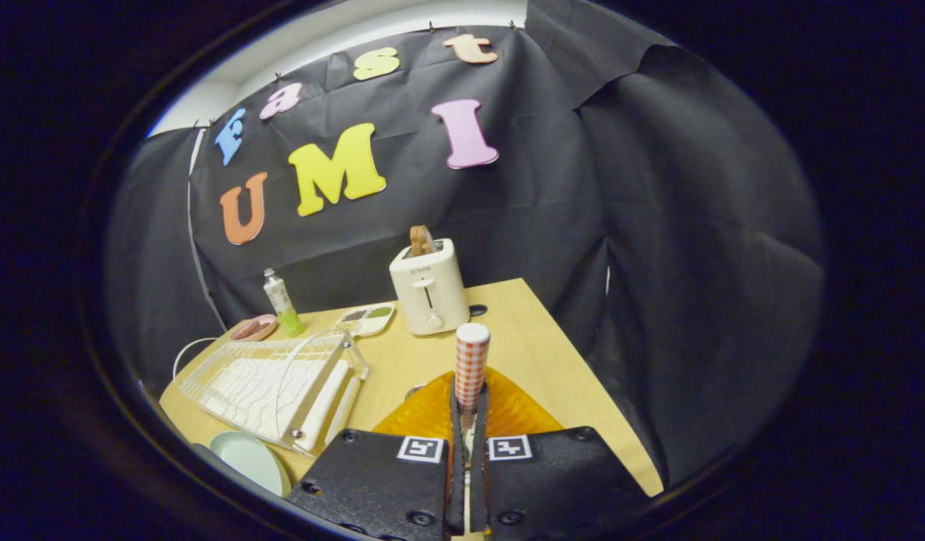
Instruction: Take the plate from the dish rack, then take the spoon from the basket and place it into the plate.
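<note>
now the tool (468, 409) is clamped on the checkered handle of the spoon (471, 363), which stands upright above the orange basket (432, 413), while the plate (252, 460) lies to its left at the desk's (537, 353) near edge, beside the dish rack (274, 383).

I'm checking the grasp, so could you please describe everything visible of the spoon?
The spoon shows a red-and-white checked handle with a plain white rounded end, standing upright. The gripper is shut on its lower part, both fingers pressing it, above the orange basket. Its bowl is hidden between the fingers.
</note>
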{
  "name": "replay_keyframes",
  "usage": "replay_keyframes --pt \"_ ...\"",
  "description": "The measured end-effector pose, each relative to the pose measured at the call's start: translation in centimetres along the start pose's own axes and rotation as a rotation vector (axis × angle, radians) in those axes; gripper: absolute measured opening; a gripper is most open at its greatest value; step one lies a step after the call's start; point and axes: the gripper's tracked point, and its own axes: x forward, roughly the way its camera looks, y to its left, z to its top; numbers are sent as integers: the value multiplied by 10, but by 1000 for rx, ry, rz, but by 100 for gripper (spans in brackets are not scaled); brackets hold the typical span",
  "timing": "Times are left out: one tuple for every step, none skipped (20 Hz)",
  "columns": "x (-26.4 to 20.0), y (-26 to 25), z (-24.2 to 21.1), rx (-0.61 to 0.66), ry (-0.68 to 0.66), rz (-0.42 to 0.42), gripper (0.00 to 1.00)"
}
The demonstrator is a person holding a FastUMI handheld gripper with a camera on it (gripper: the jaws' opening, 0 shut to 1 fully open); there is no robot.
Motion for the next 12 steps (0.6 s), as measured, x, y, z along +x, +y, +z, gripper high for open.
replay_keyframes --pt "-4 -1 9 1 -26 -20 8" --pt "-10 -4 18 2 -51 -37 8" --pt "-18 -6 27 7 -77 -51 8" --pt "-26 -7 39 20 -104 -63 8" --pt "-34 -6 49 38 -129 -72 8" --pt "-44 -3 60 54 -151 -71 8" --pt "-55 4 66 67 -169 -64 8" --pt "-66 11 72 72 -184 -56 8" --pt "-75 18 75 67 -196 -50 8" --pt "-84 26 78 57 -207 -48 8" --pt "-93 34 79 45 -215 -48 8" --pt "-101 44 77 32 -218 -44 8"
